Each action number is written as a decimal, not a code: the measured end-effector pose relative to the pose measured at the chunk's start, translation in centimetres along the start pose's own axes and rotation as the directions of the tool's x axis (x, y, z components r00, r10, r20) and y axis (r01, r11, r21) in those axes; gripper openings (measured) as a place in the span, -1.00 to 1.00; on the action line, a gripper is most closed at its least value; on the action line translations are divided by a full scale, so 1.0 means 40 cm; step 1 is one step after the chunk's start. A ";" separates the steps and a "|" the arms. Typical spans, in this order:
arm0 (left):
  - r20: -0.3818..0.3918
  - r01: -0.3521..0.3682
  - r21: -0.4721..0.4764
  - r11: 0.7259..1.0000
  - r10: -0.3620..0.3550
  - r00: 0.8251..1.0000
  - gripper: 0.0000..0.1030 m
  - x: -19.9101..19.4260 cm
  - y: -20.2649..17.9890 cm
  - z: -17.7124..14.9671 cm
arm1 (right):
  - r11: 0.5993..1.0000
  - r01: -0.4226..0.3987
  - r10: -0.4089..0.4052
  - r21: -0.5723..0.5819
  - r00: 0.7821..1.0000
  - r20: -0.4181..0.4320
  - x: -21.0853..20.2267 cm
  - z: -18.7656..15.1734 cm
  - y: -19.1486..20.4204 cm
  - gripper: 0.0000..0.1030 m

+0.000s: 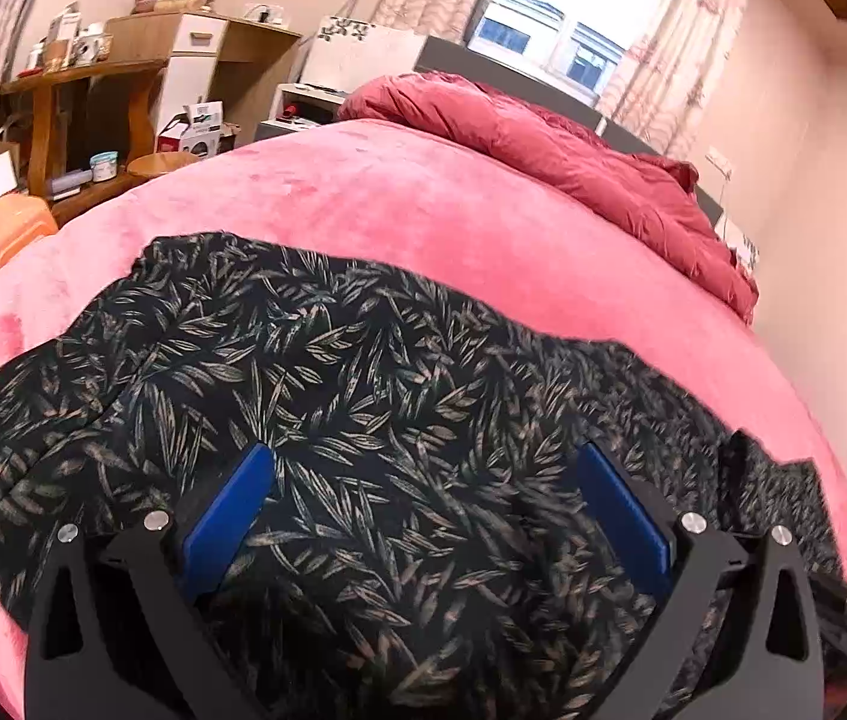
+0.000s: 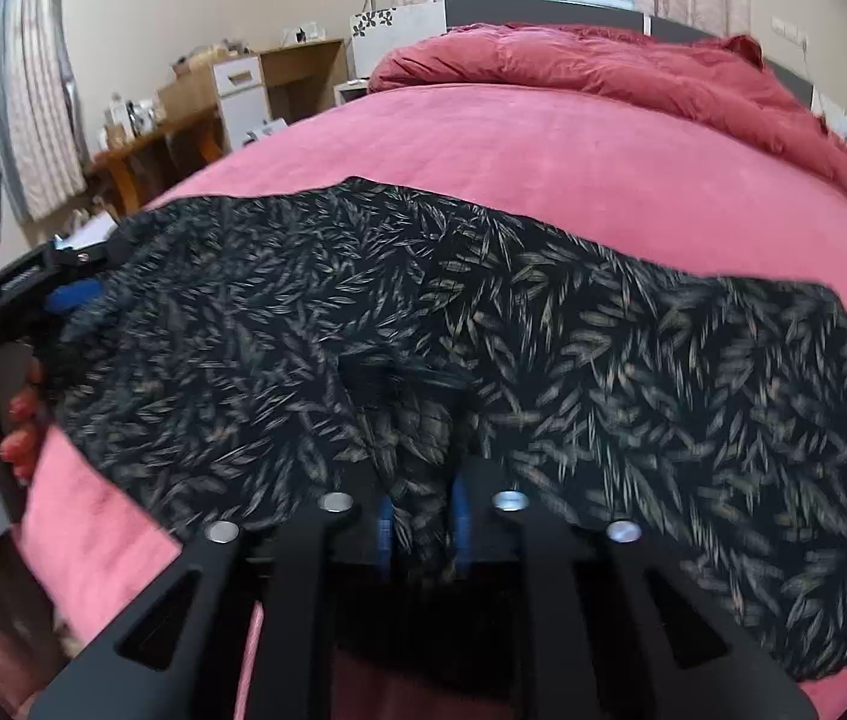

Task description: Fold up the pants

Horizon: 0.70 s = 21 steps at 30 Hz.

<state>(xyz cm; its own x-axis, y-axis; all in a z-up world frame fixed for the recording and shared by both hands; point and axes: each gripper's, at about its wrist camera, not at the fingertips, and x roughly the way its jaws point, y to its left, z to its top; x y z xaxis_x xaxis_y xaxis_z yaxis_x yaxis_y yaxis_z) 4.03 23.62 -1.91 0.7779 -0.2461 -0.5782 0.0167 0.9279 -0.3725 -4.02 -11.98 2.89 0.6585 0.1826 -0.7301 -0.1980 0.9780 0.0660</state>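
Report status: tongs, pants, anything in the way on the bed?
Left tongs open, above pants. Right tongs narrow, fabric fold between the pads. Pants spread flat on pink bed cover. Nothing in the way.

2 close wrist views, shared bed (image 1: 423,192)

Pants (image 2: 483,324) blurred, near hem cut off by frame btm.
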 end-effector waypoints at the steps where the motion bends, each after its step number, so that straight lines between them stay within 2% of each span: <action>1: -0.004 0.017 -0.026 1.000 -0.017 1.000 0.96 -0.004 -0.004 0.002 | 0.999 -0.036 0.037 0.029 0.999 -0.010 -0.012 0.000 -0.014 -0.21; 2: -0.016 0.037 -0.051 0.998 -0.038 0.999 0.96 -0.005 -0.012 0.005 | 0.994 -0.077 0.078 0.077 0.997 -0.005 -0.034 -0.002 -0.034 0.00; 5: -0.056 0.135 -0.073 0.988 -0.139 0.989 0.96 -0.004 -0.069 0.012 | 0.975 -0.138 0.122 0.172 0.987 0.102 -0.115 0.002 -0.080 0.00; 7: -0.098 0.192 -0.034 0.981 -0.195 0.976 0.96 0.008 -0.138 0.011 | 0.959 -0.142 0.099 0.245 0.979 0.180 -0.165 0.015 -0.132 0.00; 9: -0.156 0.245 0.008 0.970 -0.240 0.958 0.96 0.032 -0.216 0.008 | 0.937 -0.099 0.023 0.334 0.974 0.223 -0.207 0.029 -0.213 -0.03; 11: -0.237 0.293 0.060 0.954 -0.272 0.933 0.95 0.073 -0.310 -0.006 | 0.921 -0.031 -0.048 0.387 0.980 0.192 -0.215 0.047 -0.288 -0.23; 14: -0.332 0.337 0.131 0.932 -0.279 0.901 0.92 0.142 -0.426 -0.031 | 0.886 0.046 -0.110 0.462 0.987 0.113 -0.189 0.054 -0.384 -0.40; 17: -0.401 0.341 0.166 0.925 -0.252 0.881 0.76 0.211 -0.504 -0.050 | 0.852 0.009 -0.084 0.523 0.989 0.119 -0.163 0.029 -0.437 -0.53; 18: -0.423 0.340 0.164 0.926 -0.246 0.872 0.62 0.231 -0.517 -0.056 | 0.853 0.008 -0.083 0.522 0.989 0.120 -0.155 0.019 -0.441 -0.58; 19: -0.441 0.328 0.164 0.930 -0.228 0.868 0.59 0.251 -0.530 -0.064 | 0.858 0.024 -0.093 0.512 0.989 0.111 -0.148 0.013 -0.440 -0.61; 21: -0.436 0.313 0.170 0.934 -0.214 0.874 0.58 0.263 -0.542 -0.068 | 0.868 0.081 -0.120 0.490 0.992 0.049 -0.125 0.013 -0.442 -0.64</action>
<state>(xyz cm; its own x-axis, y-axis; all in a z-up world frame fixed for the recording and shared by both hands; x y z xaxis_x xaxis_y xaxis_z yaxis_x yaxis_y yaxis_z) 10.14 0.15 -1.90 0.4029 -0.5357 -0.7421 0.3664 0.8374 -0.4056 -3.42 -30.14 5.71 0.7120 0.0687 -0.6988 0.2369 0.9134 0.3312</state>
